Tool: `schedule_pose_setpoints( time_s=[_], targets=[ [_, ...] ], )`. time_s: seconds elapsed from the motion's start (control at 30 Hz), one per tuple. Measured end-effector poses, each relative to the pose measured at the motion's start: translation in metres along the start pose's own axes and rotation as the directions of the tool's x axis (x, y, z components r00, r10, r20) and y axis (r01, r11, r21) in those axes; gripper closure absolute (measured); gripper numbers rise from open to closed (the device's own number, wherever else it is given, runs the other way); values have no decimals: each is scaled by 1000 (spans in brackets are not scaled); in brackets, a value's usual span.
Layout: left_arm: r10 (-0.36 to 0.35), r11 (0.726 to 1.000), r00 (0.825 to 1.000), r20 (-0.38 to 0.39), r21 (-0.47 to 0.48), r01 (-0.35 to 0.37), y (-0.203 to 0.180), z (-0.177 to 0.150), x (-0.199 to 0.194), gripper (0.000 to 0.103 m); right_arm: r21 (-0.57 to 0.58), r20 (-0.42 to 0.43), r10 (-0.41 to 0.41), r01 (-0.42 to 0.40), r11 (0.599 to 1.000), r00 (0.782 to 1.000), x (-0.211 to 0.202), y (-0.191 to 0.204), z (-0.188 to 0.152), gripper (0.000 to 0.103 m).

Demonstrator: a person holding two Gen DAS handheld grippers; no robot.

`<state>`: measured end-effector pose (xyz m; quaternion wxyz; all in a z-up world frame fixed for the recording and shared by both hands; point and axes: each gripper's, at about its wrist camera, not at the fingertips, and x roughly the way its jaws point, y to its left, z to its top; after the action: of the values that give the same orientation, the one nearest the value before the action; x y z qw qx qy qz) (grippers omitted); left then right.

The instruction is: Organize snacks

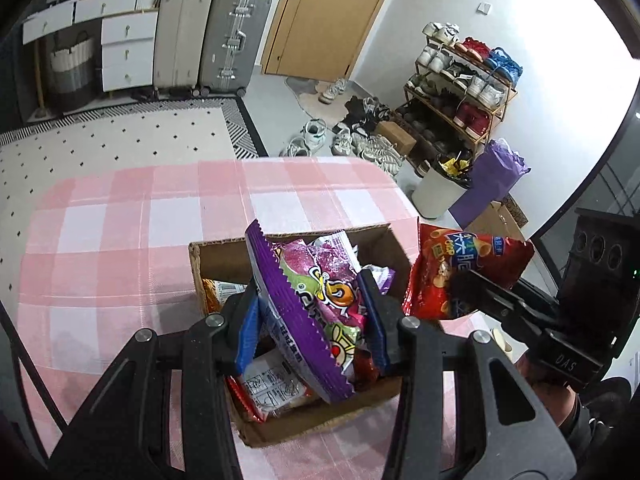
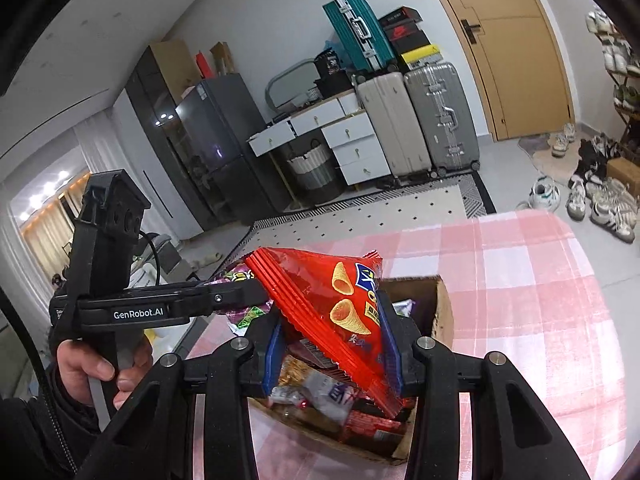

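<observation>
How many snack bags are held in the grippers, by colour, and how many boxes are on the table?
Purple bag, in the left gripper: 1
Red bag, in the right gripper: 1
Cardboard box on the table: 1
Total: 3

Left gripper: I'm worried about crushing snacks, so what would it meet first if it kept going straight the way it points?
Probably the packets already lying in the cardboard box. The left gripper, shut on the purple snack bag, points down into the box, so that bag would press on them first. Depth is hard to judge.
</observation>
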<state>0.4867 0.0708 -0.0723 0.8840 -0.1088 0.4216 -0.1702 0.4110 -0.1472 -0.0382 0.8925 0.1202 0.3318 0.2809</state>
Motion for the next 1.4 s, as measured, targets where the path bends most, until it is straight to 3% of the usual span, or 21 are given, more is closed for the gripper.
schedule_pose_setpoints(
  time_s=[0.17,0.2,0.23,0.27,0.33,0.7,1.0,1.17,1.27,1.4],
  targets=[
    [-9,1000,1000,-7,-26,9,11,-1,21,56,0,-28,-19,19,1000,999,18,-10,-7,60],
    [-8,1000,1000,-12,-29,8,12,0,24,40,3,-30,-19,19,1000,999,21,-12,-8,58],
    [-8,1000,1000,-20,-22,7,12,0,26,18,8,-33,-17,17,1000,999,24,-15,-8,48],
    [6,1000,1000,-14,-15,-6,11,-1,25,14,12,-35,-15,16,1000,999,26,-17,-8,33],
    [16,1000,1000,11,3,-16,7,-2,18,13,16,-23,-2,3,1000,1000,26,-18,-11,21],
    [47,998,998,39,42,-49,-18,-15,-18,13,27,28,4,-4,1000,1000,-4,-16,-24,19],
    [85,993,993,77,72,-91,-38,-29,-56,13,11,83,-21,20,1000,996,-39,-2,-24,12],
    [89,989,988,127,107,-102,-51,-40,-82,12,0,107,-64,64,998,992,-58,7,-30,5],
    [88,987,982,167,119,-109,-58,-50,-98,3,-8,114,-73,75,997,991,-69,12,-37,4],
    [81,981,971,225,152,-117,-70,-65,-120,1,-20,127,-80,83,996,989,-86,18,-45,3]
  ],
)
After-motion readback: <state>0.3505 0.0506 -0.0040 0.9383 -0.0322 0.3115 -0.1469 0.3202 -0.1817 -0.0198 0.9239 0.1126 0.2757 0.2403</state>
